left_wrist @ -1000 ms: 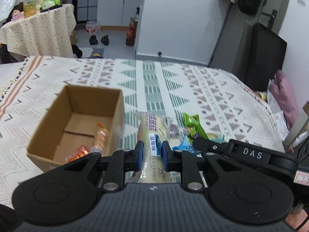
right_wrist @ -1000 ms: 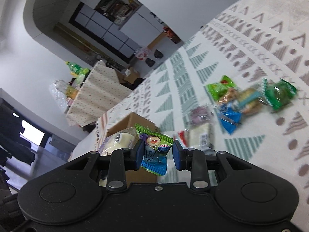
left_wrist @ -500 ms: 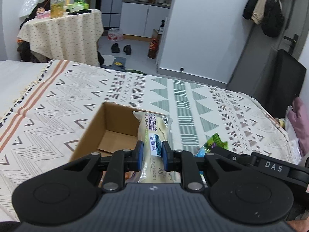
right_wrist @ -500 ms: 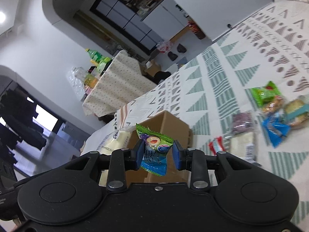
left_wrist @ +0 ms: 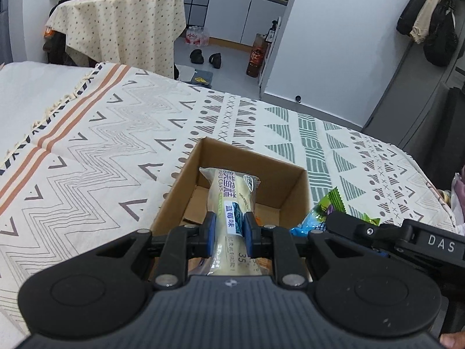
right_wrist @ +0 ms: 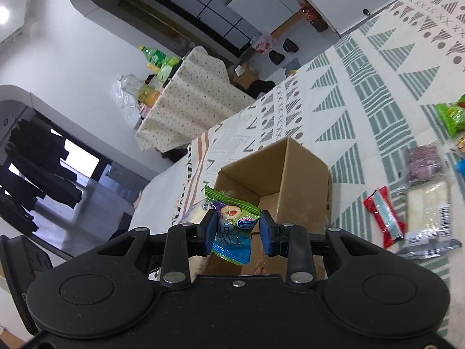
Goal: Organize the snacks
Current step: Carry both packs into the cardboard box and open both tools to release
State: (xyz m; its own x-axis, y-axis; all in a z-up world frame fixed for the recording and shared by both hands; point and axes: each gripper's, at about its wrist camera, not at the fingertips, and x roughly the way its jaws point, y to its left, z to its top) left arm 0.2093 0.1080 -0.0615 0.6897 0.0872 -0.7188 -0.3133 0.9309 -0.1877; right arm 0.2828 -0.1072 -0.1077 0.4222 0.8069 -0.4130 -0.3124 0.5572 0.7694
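Observation:
An open cardboard box (left_wrist: 293,192) (right_wrist: 299,180) stands on the patterned bedspread. My left gripper (left_wrist: 229,235) is shut on a pale cake packet (left_wrist: 232,200) with blue lettering, held over the box's opening. My right gripper (right_wrist: 237,234) is shut on a green and blue candy packet (right_wrist: 232,224), hanging over the box's near side. The right gripper's body (left_wrist: 407,238) and its green packet (left_wrist: 331,203) show beside the box in the left wrist view. Loose snacks lie right of the box: a red packet (right_wrist: 385,218), a pale cake packet (right_wrist: 428,212), a purple packet (right_wrist: 423,163) and a green packet (right_wrist: 453,116).
The bedspread (left_wrist: 87,151) stretches left and beyond the box. A table with a dotted cloth (left_wrist: 122,26) holding bottles stands past the bed. Shoes (left_wrist: 205,56) lie on the floor. Dark coats (left_wrist: 430,17) hang at the right wall.
Both grippers have moved left, carrying their packets from beside the box to above it. The loose snack pile has slid to the right edge of the right wrist view.

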